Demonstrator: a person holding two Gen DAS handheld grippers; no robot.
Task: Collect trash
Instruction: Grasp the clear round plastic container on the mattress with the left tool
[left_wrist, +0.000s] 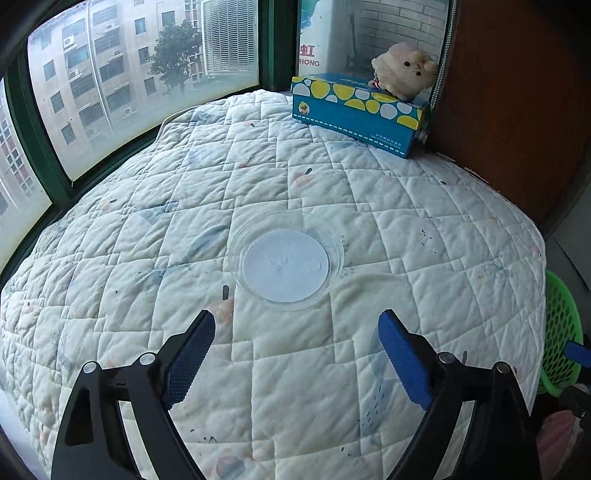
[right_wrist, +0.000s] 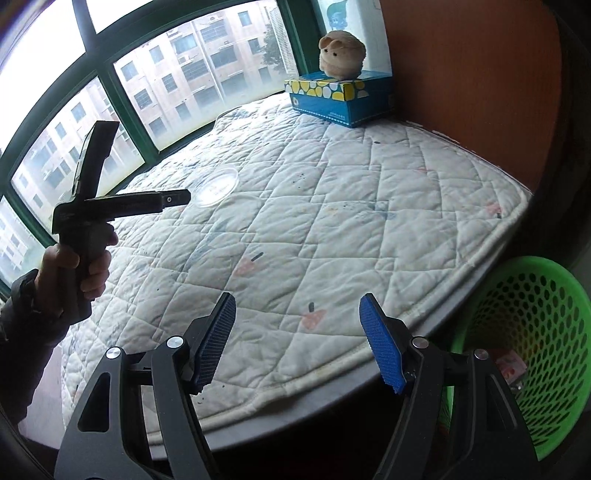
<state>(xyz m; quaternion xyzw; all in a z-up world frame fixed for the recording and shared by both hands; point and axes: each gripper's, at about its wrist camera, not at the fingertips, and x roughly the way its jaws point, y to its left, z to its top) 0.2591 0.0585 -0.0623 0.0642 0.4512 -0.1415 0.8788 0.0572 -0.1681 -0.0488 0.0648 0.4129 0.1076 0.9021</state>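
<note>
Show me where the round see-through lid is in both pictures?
Left wrist view: the clear plastic lid lies on the quilt at picture centre, just ahead of the open left tool.
Right wrist view: the same lid sits small, upper left of centre, by the window, past the left tool's tip.
Shared landmark: the blue tissue box with the plush toy on top.
</note>
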